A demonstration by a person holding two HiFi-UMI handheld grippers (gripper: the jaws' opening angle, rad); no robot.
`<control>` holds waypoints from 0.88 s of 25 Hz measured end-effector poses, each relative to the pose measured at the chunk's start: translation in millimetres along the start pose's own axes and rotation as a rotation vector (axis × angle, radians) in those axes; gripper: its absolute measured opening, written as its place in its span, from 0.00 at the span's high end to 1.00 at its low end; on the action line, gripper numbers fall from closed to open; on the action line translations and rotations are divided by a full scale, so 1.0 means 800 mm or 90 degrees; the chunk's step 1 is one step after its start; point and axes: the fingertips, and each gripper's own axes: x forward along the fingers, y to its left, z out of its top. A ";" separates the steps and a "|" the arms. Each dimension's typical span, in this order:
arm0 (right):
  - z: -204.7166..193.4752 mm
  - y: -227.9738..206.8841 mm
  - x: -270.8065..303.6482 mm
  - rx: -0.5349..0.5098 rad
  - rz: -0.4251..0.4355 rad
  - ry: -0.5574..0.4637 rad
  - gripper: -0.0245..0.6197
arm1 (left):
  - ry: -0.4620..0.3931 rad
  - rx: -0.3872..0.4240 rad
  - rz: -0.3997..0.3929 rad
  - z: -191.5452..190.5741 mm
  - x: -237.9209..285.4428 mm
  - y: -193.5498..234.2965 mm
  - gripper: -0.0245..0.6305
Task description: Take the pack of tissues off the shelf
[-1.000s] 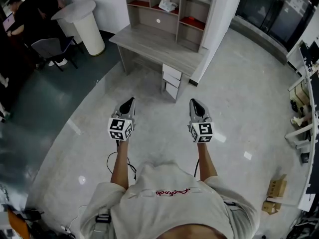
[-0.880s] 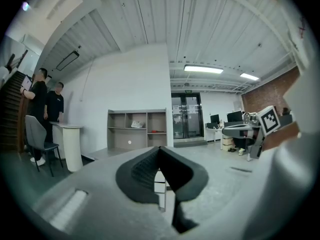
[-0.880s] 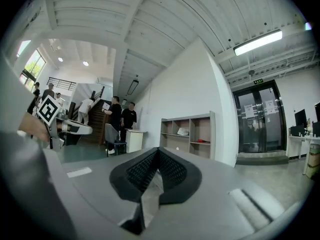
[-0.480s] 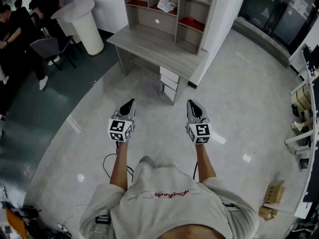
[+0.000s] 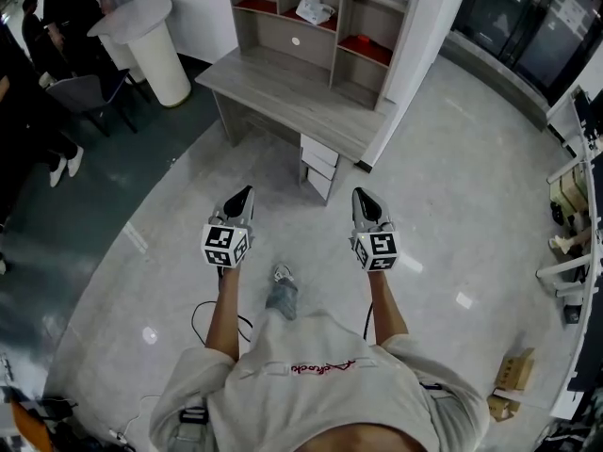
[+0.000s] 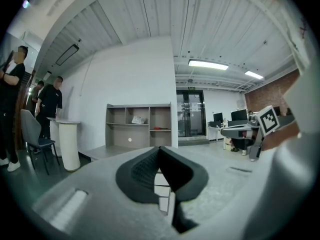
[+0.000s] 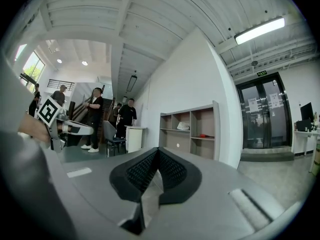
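A white pack of tissues (image 5: 315, 9) lies in the top middle compartment of the grey shelf unit (image 5: 400, 28) on a desk, far ahead of me. The same pack of tissues (image 6: 138, 119) shows small in the left gripper view, and the pack of tissues (image 7: 183, 126) is also in the right gripper view. My left gripper (image 5: 243, 196) and right gripper (image 5: 363, 197) are held side by side at waist height, well short of the desk. Both are shut with nothing between the jaws.
The grey desk (image 5: 283, 90) has white drawers (image 5: 318, 156) under its right end. A white round pedestal table (image 5: 151, 40) and a chair (image 5: 80, 92) stand at the left, with people (image 5: 28, 111) beside them. Shelving (image 5: 575, 215) and cardboard boxes (image 5: 509, 379) line the right side.
The desk and shelf have shifted slightly left and nearer in the head view as I walk forward; a foot now shows between my arms. Both grippers keep their pose and stay shut.
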 end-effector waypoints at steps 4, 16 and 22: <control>0.004 -0.011 0.057 0.000 0.000 0.004 0.95 | 0.000 -0.005 -0.003 0.005 0.046 0.036 0.96; 0.050 -0.037 0.243 -0.022 -0.001 -0.011 0.95 | -0.027 -0.003 -0.003 0.050 0.169 0.176 0.96; 0.057 -0.048 0.314 -0.025 -0.009 -0.022 0.95 | -0.032 -0.003 -0.004 0.052 0.217 0.229 0.96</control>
